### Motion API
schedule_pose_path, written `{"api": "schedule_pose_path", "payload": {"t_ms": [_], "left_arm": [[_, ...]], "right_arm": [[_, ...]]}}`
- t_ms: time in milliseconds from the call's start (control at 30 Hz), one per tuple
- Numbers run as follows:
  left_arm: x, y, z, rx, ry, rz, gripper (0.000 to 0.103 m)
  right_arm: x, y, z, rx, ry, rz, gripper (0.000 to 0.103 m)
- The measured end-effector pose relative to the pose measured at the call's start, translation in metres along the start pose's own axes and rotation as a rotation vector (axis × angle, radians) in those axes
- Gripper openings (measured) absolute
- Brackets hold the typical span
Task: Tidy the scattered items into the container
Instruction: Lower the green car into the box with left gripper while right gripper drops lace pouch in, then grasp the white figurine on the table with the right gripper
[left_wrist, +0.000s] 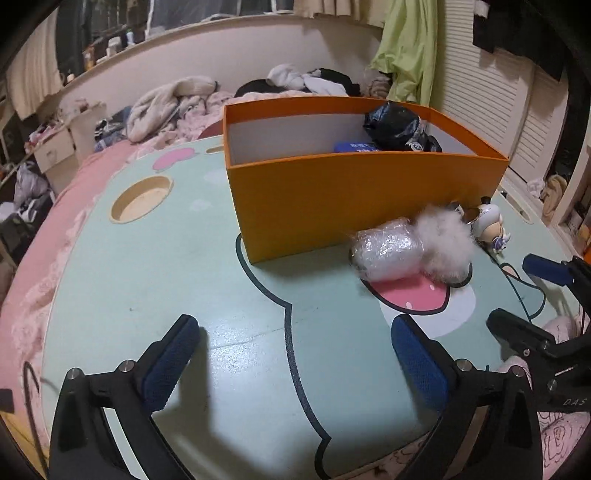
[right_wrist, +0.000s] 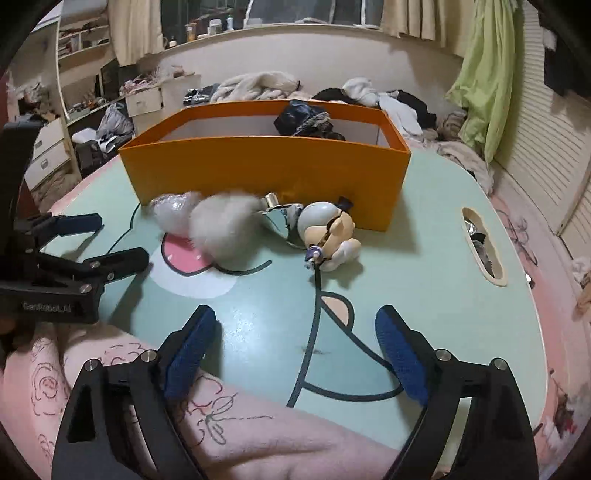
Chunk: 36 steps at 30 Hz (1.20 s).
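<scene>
My left gripper (left_wrist: 295, 354) and right gripper (right_wrist: 295, 347) hover spread wide and empty over the table's (right_wrist: 443, 295) near edge, the bubble-wrapped bundle (left_wrist: 386, 251), fluffy pompom (right_wrist: 221, 229) and figurine (right_wrist: 328, 229) lying beyond against the orange box (right_wrist: 266, 177).

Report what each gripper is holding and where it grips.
Nothing is held. The left gripper and the right gripper are both open and empty above the table.

Lived-in bedroom. Behind cartoon lap table (right_wrist: 424, 258): bed (left_wrist: 192, 118) heaped with blankets, clothes (left_wrist: 310, 81); beyond bed, curtains (right_wrist: 406, 18); right of bed, louvred closet doors (left_wrist: 487, 92); left, cluttered drawers (right_wrist: 144, 101).
</scene>
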<state>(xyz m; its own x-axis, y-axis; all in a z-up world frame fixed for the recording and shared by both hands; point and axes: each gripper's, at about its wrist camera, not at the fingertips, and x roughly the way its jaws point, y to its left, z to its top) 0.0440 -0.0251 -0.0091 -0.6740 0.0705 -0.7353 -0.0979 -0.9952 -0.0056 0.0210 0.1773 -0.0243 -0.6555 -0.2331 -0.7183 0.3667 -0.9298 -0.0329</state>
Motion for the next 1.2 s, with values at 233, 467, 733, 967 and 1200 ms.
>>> {"api": "schedule_pose_path", "payload": {"t_ms": [233, 467, 733, 967, 1200], "left_arm": [[-0.001, 0.0, 0.001, -0.001, -0.005, -0.002, 0.103], [-0.002, 0.0, 0.0, -0.001, -0.006, -0.002, 0.103], [-0.002, -0.001, -0.001, -0.002, -0.006, -0.002, 0.103], [-0.002, -0.001, -0.001, -0.002, -0.007, -0.002, 0.103], [-0.002, -0.001, -0.002, -0.002, -0.007, -0.002, 0.103]], "right_arm": [[0.029, 0.004, -0.001, -0.006, 0.003, 0.005, 0.102], [0.027, 0.009, 0.003, -0.009, -0.001, 0.007, 0.102], [0.005, 0.015, -0.003, 0.014, -0.044, 0.06, 0.095], [-0.026, -0.02, -0.005, 0.162, -0.154, 0.135, 0.047], [-0.014, -0.022, 0.038, 0.123, -0.128, 0.048, 0.047]]}}
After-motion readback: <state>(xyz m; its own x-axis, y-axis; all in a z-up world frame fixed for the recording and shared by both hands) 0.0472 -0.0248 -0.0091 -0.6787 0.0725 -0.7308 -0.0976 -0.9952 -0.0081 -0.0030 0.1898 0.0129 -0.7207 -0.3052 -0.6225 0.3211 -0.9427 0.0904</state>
